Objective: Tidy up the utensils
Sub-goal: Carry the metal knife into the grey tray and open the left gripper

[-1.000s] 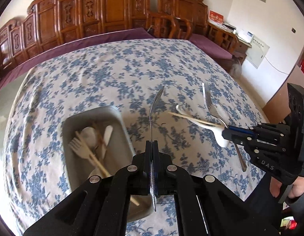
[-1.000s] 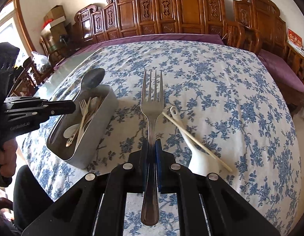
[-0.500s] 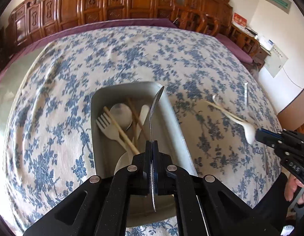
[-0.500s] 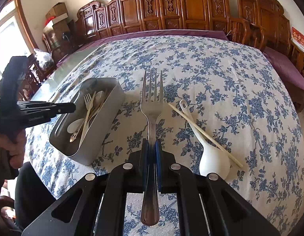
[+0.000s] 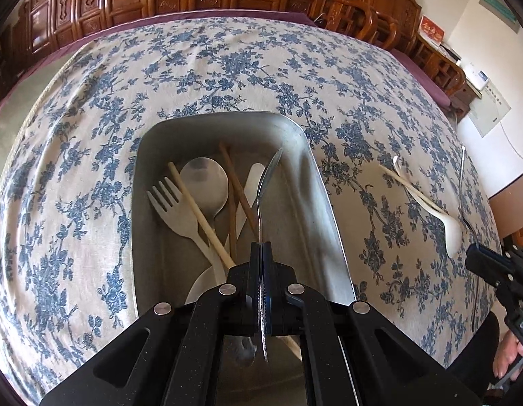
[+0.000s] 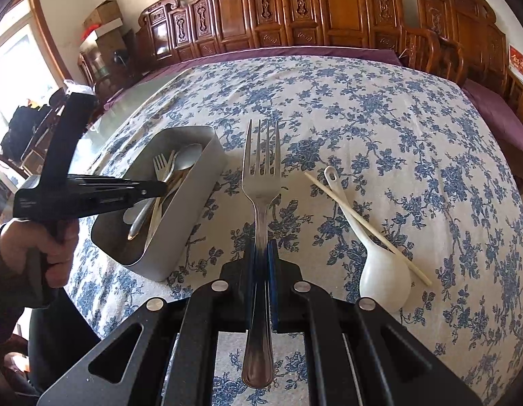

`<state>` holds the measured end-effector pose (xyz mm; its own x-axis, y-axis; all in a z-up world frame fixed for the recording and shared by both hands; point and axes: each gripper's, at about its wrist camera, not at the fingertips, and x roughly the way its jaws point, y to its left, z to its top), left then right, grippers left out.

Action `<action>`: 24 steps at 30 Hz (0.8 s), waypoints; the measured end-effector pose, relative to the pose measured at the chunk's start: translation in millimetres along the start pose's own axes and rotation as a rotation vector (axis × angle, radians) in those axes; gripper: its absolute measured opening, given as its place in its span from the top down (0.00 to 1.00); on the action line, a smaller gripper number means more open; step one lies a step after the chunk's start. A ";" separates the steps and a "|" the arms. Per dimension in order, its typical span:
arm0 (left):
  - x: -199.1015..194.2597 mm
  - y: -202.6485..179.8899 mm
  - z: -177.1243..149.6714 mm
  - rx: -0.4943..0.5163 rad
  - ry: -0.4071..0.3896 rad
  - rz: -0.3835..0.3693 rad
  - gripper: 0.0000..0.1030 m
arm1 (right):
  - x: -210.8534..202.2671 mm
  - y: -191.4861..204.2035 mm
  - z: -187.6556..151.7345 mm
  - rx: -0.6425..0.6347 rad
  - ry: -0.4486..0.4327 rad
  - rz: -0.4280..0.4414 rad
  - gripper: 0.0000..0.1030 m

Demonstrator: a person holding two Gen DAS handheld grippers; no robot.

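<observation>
Metal spoon (image 5: 268, 182) sits clamped edge-on in your left gripper (image 5: 261, 253), its bowl pointing away from you and hanging over the open metal tray (image 5: 322, 189). The jaws are pinched tight on the handle. Below it, inside the tray, lie a pale fork (image 5: 175, 209), a steel spoon (image 5: 204, 182), chopsticks (image 5: 239, 193) and a pale knife-like piece (image 5: 251, 182), all running lengthwise.

Your right gripper (image 6: 261, 250) is clenched on a steel fork (image 6: 262, 176), tines pointing away, held above the blue-flowered tablecloth (image 6: 379, 118) just right of the tray. On the cloth further right, a white ceramic soup spoon (image 6: 379, 267) lies with a single pale chopstick (image 6: 366, 226) resting across it; both wait to be collected.

To finish this step well, keep the spoon over the right half of the tray, where the floor looks bare. Bring the bowl end low, close to the tray floor, before you let go, so the spoon does not bounce or clatter onto the other pieces. Line its handle up with the tray's long side, matching the utensils already there. Open the jaws only a little, then draw the gripper straight up so the fingers do not snag the chopsticks. Hold the fork well clear of the tray until the left hand has moved away, as the two grippers are near each other.
</observation>
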<state>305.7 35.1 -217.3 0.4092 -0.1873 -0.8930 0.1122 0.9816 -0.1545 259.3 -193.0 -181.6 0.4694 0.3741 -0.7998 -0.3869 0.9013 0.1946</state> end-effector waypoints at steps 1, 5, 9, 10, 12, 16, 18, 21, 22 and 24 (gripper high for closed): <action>2.4 -1.0 0.7 0.000 0.004 -0.001 0.99 | 0.3 0.2 0.4 -0.001 0.001 0.002 0.91; 8.6 -3.9 2.8 0.006 0.015 0.003 0.99 | 1.3 2.7 1.2 -0.007 0.003 0.006 0.91; 14.5 -9.3 5.3 0.027 0.027 0.013 0.99 | 1.3 6.2 2.3 -0.015 0.004 0.007 0.91; 15.8 -9.8 5.7 0.027 0.032 0.013 0.99 | 1.0 7.2 2.5 -0.016 0.004 0.006 0.91; 16.0 -10.1 6.0 0.026 0.033 0.016 0.99 | 1.4 7.9 2.9 -0.017 0.005 0.005 0.91; 6.6 -8.0 4.2 0.018 0.018 0.007 0.96 | 0.8 12.0 4.0 -0.023 0.005 0.006 0.91; -4.5 -5.3 2.3 0.013 -0.005 0.009 0.90 | 0.2 16.1 4.9 -0.030 0.004 0.008 0.91; -21.8 -1.9 -1.7 0.010 -0.042 0.013 0.86 | -0.3 23.9 7.1 -0.039 0.001 0.014 0.91; -29.2 -1.1 -3.9 0.016 -0.057 0.020 0.86 | 0.1 26.6 8.2 -0.042 0.000 0.016 0.91; -40.5 0.7 -7.0 0.027 -0.076 0.027 0.86 | 0.8 33.6 11.2 -0.051 -0.003 0.022 0.91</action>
<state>282.8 43.6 -184.2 0.4802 -0.1638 -0.8618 0.1243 0.9852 -0.1180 255.6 -160.0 -169.4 0.4630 0.3941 -0.7939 -0.4368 0.8809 0.1825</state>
